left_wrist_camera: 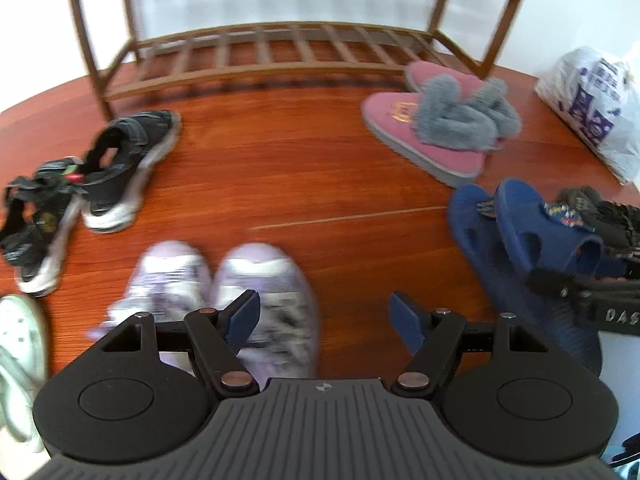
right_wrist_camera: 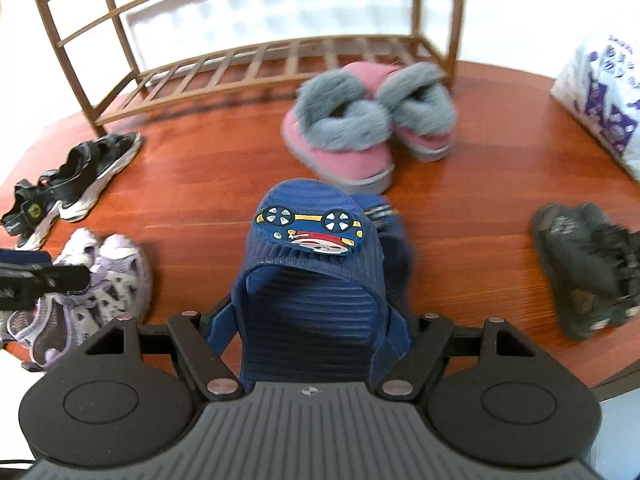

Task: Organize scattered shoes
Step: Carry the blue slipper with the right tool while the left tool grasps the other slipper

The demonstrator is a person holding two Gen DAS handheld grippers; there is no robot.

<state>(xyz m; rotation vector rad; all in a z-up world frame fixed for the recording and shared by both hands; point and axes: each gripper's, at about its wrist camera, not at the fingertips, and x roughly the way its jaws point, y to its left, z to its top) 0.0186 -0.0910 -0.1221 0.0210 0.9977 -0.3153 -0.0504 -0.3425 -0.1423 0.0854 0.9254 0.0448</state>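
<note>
A wooden floor (right_wrist_camera: 224, 184) fronts a bare rack (right_wrist_camera: 256, 64) at top of frame. The right tool (right_wrist_camera: 310, 320) straddles a blue slipper (right_wrist_camera: 312, 240), grip unclear; the left tool (left_wrist_camera: 324, 316) gapes empty above lilac sneakers (left_wrist_camera: 264, 280). A loose hold could drop the slipper.

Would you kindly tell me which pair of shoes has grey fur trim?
The pink slippers lying in front of the wooden rack; the black sandals, lilac sneakers and blue slides have none.

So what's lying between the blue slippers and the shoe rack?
The pink slippers with grey fur sit between the blue slippers and the wooden shoe rack, clearest in the right wrist view.
</note>
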